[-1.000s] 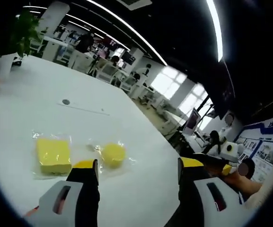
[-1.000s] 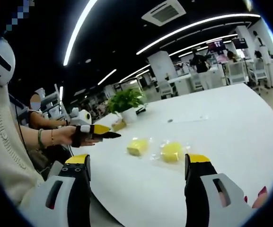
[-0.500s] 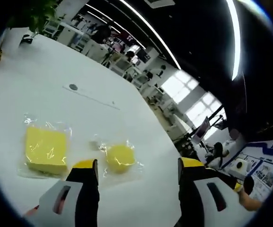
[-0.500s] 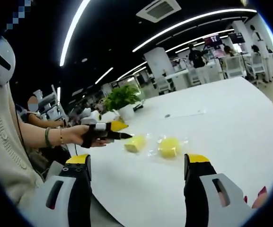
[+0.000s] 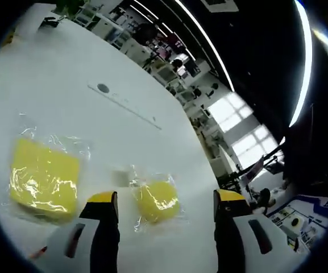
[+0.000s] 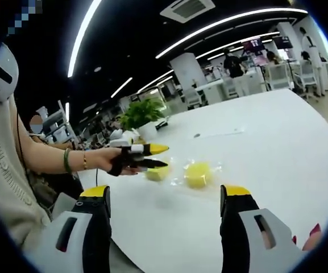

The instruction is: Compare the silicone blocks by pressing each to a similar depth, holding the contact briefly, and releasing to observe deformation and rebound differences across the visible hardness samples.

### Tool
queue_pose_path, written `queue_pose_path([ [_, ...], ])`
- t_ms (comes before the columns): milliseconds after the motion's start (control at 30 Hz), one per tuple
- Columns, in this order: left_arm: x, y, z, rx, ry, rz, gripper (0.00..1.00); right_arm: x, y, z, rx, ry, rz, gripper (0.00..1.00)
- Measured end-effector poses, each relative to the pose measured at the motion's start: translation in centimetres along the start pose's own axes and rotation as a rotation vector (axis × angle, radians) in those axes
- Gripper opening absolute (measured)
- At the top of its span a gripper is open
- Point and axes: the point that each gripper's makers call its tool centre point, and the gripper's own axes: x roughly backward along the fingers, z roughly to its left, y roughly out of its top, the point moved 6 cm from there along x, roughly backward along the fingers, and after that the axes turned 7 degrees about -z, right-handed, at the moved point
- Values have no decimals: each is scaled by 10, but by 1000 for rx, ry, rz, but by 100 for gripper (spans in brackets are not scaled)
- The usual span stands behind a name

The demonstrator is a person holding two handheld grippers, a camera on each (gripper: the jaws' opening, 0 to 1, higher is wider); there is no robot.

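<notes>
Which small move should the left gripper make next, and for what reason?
Probably lower the left gripper onto the square yellow block. In the right gripper view it hovers open just beside that bagged block, not yet pressing; the round yellow block lies apart.

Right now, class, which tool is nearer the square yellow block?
Left. The left tool hovers right at the square yellow block; the right tool is held back, short of both blocks.

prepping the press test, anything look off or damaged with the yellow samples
Nothing looks damaged or spilled. The square block and the round block lie flat on the white table, apart from each other. One oddity: both are still sealed in crinkled clear plastic bags, so any press would go through the film.
</notes>
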Motion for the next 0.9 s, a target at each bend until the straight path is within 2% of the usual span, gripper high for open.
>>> queue_pose_path([
  [333, -25, -9, 15, 25, 30, 43, 67, -1, -2, -9, -14, -22, 17, 71],
  [400, -30, -8, 17, 84, 37, 23, 67, -1, -2, -11, -15, -27, 20, 71],
  [533, -36, -7, 20, 128, 42, 12, 66, -1, -4, -13, -19, -34, 29, 70],
  [767, -51, -8, 26, 168, 63, 12, 59, -5, -10, -15, -29, -37, 46, 69],
  [900, -61, -8, 27, 179, 63, 21, 51, -5, -10, -16, -31, -40, 47, 68],
])
